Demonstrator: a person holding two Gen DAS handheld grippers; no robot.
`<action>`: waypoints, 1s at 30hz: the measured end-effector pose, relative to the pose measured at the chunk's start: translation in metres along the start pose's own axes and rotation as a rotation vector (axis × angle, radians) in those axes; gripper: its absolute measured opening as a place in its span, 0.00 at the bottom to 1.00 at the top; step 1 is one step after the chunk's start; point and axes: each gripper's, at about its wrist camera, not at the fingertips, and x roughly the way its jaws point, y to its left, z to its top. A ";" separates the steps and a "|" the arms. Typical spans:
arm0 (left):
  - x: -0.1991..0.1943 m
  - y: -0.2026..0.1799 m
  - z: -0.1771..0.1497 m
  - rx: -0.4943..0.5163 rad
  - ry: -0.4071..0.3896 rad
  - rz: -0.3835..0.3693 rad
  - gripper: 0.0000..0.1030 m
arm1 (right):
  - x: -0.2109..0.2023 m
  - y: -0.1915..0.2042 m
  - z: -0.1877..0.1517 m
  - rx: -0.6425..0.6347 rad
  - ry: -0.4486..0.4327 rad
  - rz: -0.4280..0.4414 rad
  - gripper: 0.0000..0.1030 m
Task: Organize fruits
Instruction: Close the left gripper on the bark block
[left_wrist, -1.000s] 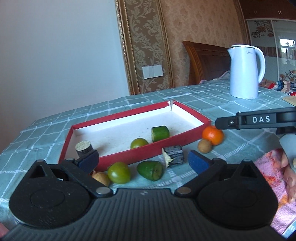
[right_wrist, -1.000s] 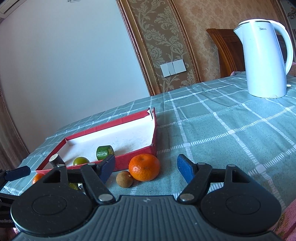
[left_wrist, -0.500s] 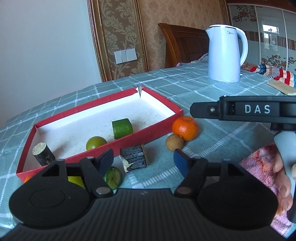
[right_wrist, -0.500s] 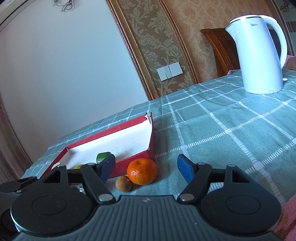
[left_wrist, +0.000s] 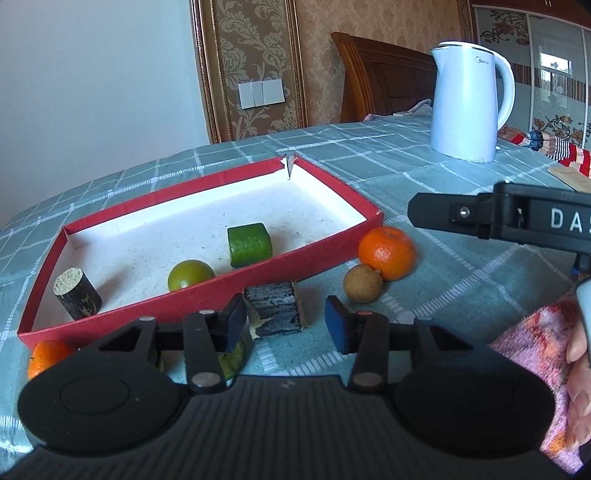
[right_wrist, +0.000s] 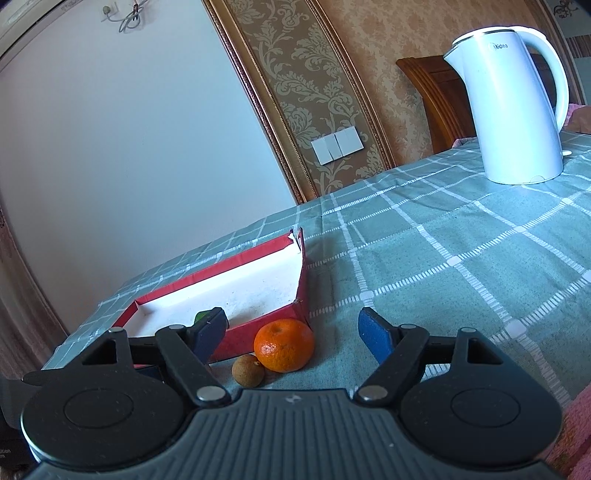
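Two grippers low over a checked surface (left_wrist: 424, 173), fruit beside a red tray (left_wrist: 207, 312).

The left gripper (left_wrist: 284, 319) has just been closing around the dark block (left_wrist: 273, 308) by the tray's near wall, though whether its pads press it I cannot tell. The right gripper (right_wrist: 291, 332) is spread, gripping nothing, with the orange (right_wrist: 283, 345) and small brown fruit (right_wrist: 248, 370) on the cloth between its fingers. Inside the tray lie a green fruit (left_wrist: 190, 274), green block (left_wrist: 249, 244) and dark cylinder (left_wrist: 77, 293). A white kettle (left_wrist: 469, 101) stands far right.
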 end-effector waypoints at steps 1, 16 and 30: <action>0.000 0.002 0.000 -0.011 0.000 0.001 0.33 | 0.000 0.000 0.000 0.001 0.000 -0.001 0.76; -0.025 0.010 0.010 -0.058 -0.065 0.042 0.26 | 0.004 0.001 0.000 0.000 0.019 -0.013 0.77; -0.038 0.045 0.019 -0.123 -0.102 0.151 0.26 | 0.038 0.021 -0.003 -0.124 0.253 -0.010 0.82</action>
